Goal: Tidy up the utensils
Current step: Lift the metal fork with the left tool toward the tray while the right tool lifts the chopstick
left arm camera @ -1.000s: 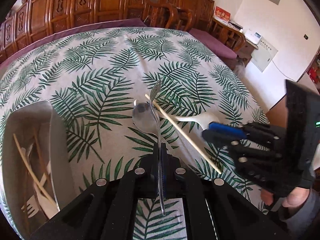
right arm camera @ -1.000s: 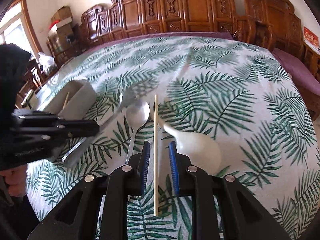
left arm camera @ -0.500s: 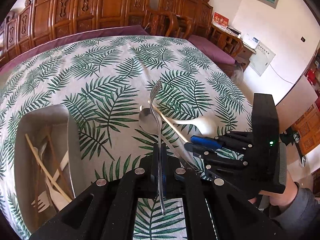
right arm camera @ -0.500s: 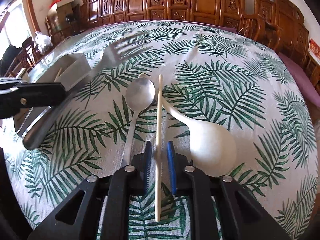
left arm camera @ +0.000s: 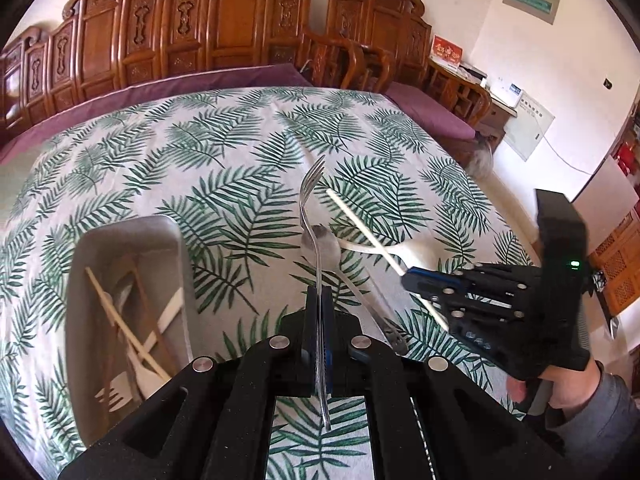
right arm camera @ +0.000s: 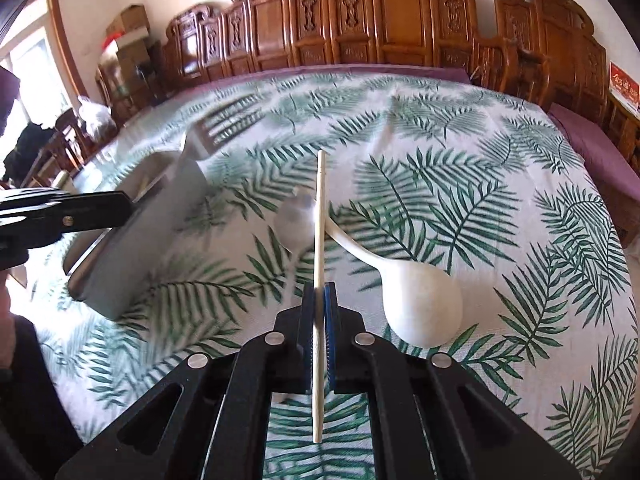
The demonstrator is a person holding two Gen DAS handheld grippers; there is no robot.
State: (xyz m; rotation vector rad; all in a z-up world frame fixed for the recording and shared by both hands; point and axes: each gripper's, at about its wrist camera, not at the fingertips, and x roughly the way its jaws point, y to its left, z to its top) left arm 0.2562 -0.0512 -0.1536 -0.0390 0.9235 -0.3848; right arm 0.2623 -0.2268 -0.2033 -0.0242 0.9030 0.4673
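Note:
My left gripper is shut on a metal fork, held above the table with its tines pointing away. My right gripper is shut on a pale chopstick, which sticks out ahead of the jaws. From the left wrist view the right gripper appears at the right, with the chopstick slanting up out of it. A metal spoon and a white ladle lie on the leaf-print tablecloth. The grey tray at the left holds chopsticks, a white spoon and a white fork.
The tray lies left of my right gripper, with the left gripper's black finger over it. Carved wooden chairs line the table's far side. A person's hand grips the right tool. The cloth beyond the utensils is bare.
My right gripper has shut on the chopstick and raised it off the cloth. My left gripper has lifted the fork higher, bringing more of the tray into view.

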